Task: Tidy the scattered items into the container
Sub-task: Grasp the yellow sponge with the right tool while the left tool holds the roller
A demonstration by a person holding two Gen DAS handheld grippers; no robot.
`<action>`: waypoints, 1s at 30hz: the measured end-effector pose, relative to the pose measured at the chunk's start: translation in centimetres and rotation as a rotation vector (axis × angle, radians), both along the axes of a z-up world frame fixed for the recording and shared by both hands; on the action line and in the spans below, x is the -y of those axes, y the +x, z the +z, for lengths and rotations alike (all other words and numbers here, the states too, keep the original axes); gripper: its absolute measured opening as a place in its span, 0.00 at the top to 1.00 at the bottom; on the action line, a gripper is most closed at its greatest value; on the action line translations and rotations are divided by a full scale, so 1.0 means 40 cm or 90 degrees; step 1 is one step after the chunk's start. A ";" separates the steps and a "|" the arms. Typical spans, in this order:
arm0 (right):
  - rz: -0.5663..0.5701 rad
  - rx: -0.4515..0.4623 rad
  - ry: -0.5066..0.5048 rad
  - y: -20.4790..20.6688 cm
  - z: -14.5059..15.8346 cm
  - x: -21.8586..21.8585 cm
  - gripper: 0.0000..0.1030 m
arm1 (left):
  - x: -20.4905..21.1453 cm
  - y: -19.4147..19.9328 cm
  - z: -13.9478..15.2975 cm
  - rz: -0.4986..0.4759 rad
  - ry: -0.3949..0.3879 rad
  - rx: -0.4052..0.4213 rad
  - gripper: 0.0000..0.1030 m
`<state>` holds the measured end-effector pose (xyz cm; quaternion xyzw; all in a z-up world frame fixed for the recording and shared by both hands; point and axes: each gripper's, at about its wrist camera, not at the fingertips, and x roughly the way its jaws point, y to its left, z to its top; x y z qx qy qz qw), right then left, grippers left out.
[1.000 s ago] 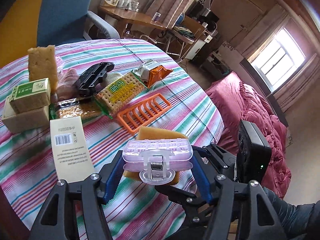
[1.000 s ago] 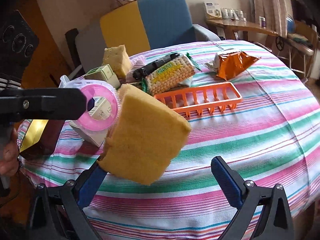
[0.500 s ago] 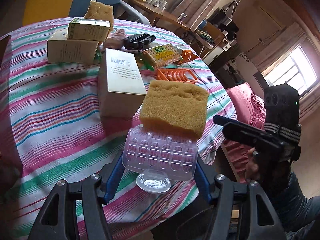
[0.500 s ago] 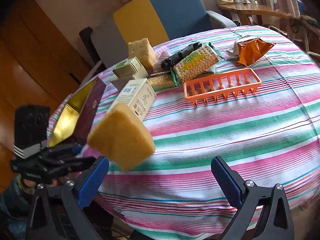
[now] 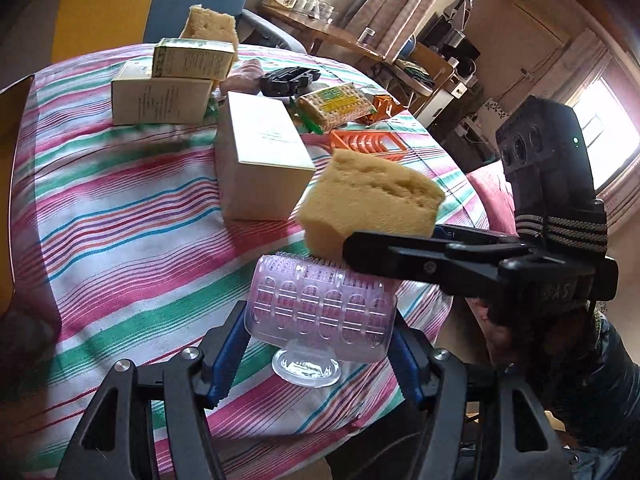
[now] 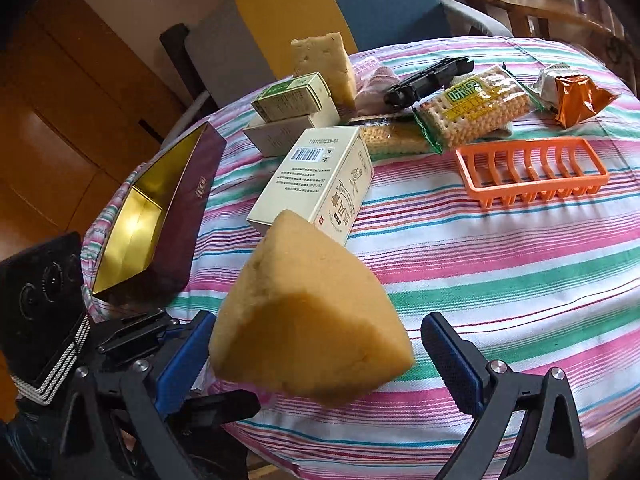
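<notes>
Left wrist view: L tongs (image 5: 320, 336) narrow, blue pads (image 5: 226, 346) pressed on both ends of a see-thru pink clip (image 5: 320, 312), bottom centre. Yellow sponge (image 5: 372, 208) just above the clip, touching its top edge; can't tell if it is clamped. Both sit over the near rim of the striped tablecloth (image 5: 120, 220).
- White box (image 5: 260, 152), centre, lying flat.
- Orange rack (image 5: 368, 144), right of the white box.
- Cracker pack (image 5: 336, 104) & black item (image 5: 290, 78), further up.
- Green box (image 5: 192, 58) stacked on a cream box (image 5: 160, 98), upper left; 2nd sponge (image 5: 208, 24) upright behind.

Right wrist view: R tongs (image 6: 316, 360) wide. The sponge fills the gap between the fingers in frame; the right pad (image 6: 452, 364) is apart from it, left-pad contact can't be told.
- Container: maroon box w/ gold lining (image 6: 160, 216), mid-left, open, lying on the cloth edge. The sponge is outside it, lower centre.
- The white box sits beside the container, barcode up.
- The rack is right of centre; orange snack bag (image 6: 580, 96) upper right.
</notes>
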<state>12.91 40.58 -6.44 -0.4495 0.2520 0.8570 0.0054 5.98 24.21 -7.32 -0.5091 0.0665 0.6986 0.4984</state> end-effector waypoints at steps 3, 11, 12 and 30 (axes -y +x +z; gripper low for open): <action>-0.023 -0.018 -0.016 0.019 -0.006 -0.021 0.18 | 0.026 -0.020 -0.017 0.022 0.002 0.017 0.36; -0.103 -0.036 -0.074 0.083 -0.026 -0.125 0.06 | 0.032 -0.036 -0.018 0.046 -0.027 -0.033 0.36; -0.120 -0.035 -0.077 0.092 -0.033 -0.140 0.02 | 0.030 -0.038 -0.018 0.045 -0.031 -0.036 0.36; -0.197 -0.069 0.010 0.162 0.000 -0.225 0.00 | 0.038 -0.034 0.015 0.040 -0.047 -0.072 0.30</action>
